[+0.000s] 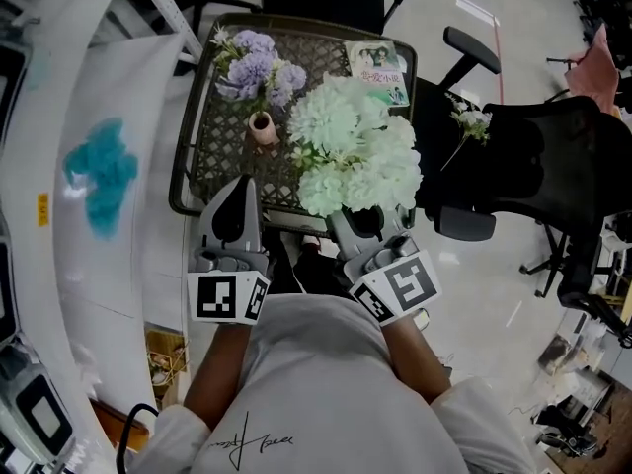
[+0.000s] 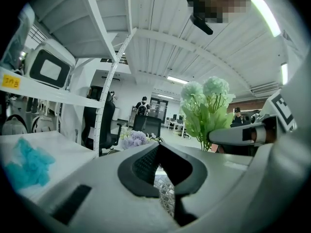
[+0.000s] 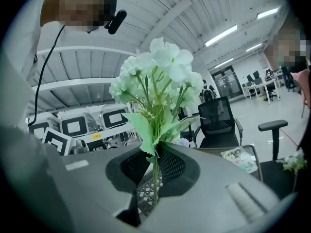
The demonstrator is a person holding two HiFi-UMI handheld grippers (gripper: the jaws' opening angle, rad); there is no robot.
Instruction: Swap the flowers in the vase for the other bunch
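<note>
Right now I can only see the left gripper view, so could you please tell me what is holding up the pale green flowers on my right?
Observer: The right gripper is shut on the stems of the white-green flower bunch.
Operator: Thank you. Where is the vase, please? I cannot see it.
Observer: The small pink vase stands on the brown lattice table, between the left gripper and the purple flower bunch.
Operator: Is anything else on that table?
Observer: A booklet lies at its far right corner.
</note>
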